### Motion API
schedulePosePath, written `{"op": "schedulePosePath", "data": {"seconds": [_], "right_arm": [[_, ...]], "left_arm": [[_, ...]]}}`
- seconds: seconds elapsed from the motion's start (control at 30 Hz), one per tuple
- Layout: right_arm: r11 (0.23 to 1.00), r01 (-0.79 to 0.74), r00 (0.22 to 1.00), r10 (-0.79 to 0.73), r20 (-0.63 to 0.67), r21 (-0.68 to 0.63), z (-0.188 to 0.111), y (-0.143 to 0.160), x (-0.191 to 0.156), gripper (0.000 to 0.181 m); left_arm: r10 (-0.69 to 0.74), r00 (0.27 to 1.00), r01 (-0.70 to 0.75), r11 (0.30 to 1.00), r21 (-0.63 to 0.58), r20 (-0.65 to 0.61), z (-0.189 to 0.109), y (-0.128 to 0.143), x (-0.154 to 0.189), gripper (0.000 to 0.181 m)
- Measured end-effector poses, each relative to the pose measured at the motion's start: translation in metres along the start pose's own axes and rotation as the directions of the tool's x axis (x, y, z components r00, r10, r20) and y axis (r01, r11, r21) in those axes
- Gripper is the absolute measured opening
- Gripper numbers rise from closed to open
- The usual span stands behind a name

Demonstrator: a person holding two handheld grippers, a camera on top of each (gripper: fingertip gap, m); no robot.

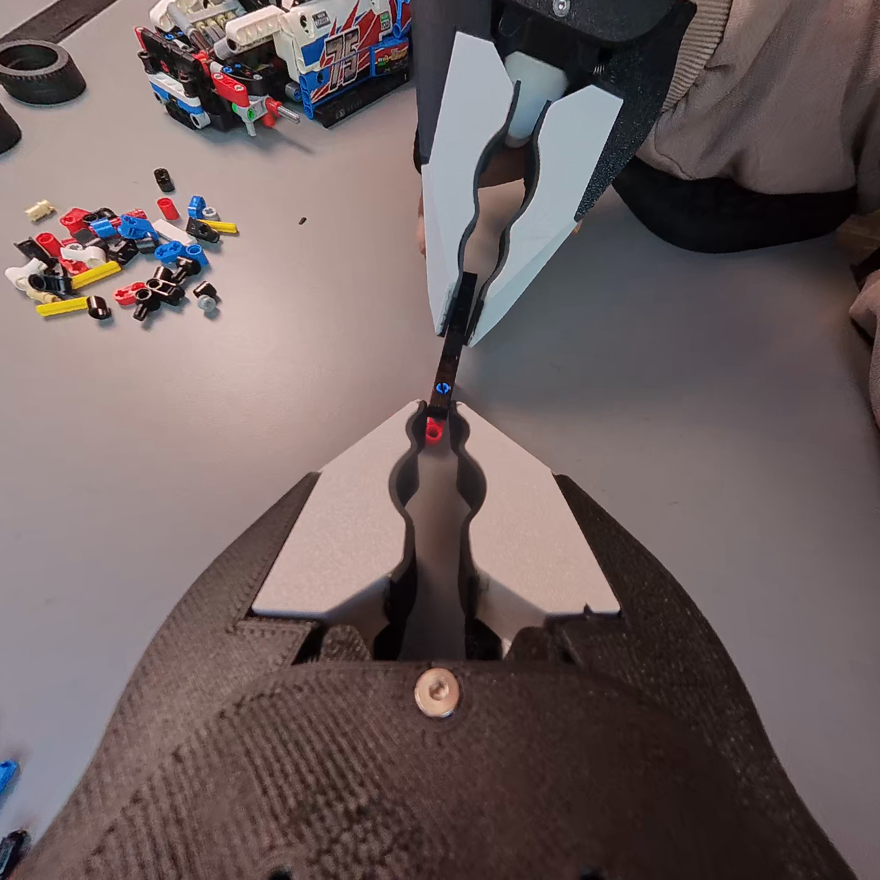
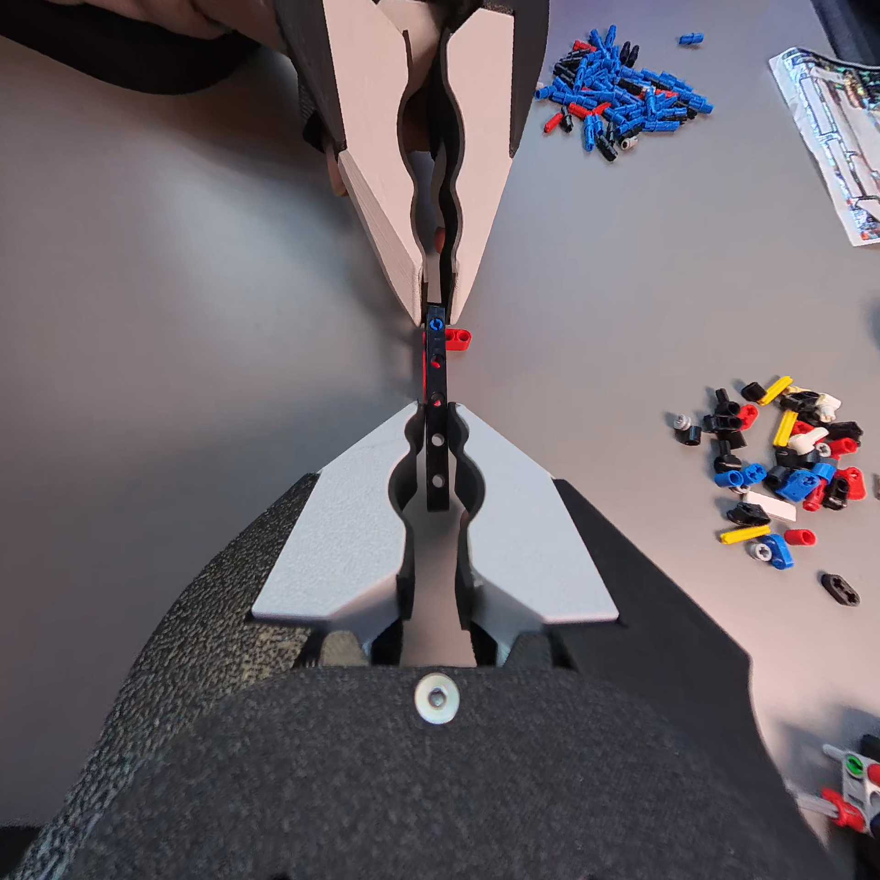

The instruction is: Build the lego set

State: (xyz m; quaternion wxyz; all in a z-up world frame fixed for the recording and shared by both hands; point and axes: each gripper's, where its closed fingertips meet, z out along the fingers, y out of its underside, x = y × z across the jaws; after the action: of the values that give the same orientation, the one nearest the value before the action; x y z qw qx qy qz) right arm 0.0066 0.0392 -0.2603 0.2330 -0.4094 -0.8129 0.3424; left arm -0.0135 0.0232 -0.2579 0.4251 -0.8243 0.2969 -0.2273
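The grey bench (image 1: 285,405) carries everything, and the largest thing on it is the half-built car model (image 1: 276,62), far ahead and to the left of the left gripper (image 1: 435,412). Smaller again is the heap of mixed loose pieces (image 1: 119,257), nearer on that same left side.

The step in hand looks like a small sub-assembly made in the air between the two tools. The right gripper (image 2: 435,405) is closed on a black beam (image 2: 436,428) with a row of holes, its free end reaching forward to the tip of the left one. The left gripper is narrowed onto a small red connector (image 1: 432,428) that meets that free end, where a blue pin (image 1: 443,387) already sits in a hole.

By my reading, the next move calls for the red piece to be lined up square with the beam and pressed home while the right gripper holds firm; any tilt could jam or drop it.

Only the right wrist view shows the red connector (image 2: 458,337) jutting sideways from the beam, plus a pile of blue and black pins (image 2: 624,90) and a printed sheet (image 2: 828,143) ahead to its right. Only the left wrist view shows a black tyre (image 1: 40,71).
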Motion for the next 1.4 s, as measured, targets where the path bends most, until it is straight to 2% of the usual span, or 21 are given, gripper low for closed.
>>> {"op": "schedulePosePath", "data": {"seconds": [0.3,0.73,1.4], "right_arm": [[1.0,-0.014,1.0,0.014,-0.001,0.0,-0.0074,-0.0025,0.0013,0.006],[1.0,-0.013,1.0,0.014,0.015,-0.025,-0.0068,0.0034,-0.0034,0.006],[1.0,-0.011,1.0,0.011,0.001,-0.011,-0.0052,0.0006,-0.0051,0.006]], "left_arm": [[-0.008,1.0,0.008,1.0,0.013,0.01,0.0024,-0.0045,-0.0023,0.008],[0.025,1.0,-0.025,1.0,-0.019,0.004,0.0066,-0.0016,0.0029,0.008],[-0.007,1.0,0.007,0.999,-0.033,-0.01,0.0048,0.0,0.0009,0.008]]}}
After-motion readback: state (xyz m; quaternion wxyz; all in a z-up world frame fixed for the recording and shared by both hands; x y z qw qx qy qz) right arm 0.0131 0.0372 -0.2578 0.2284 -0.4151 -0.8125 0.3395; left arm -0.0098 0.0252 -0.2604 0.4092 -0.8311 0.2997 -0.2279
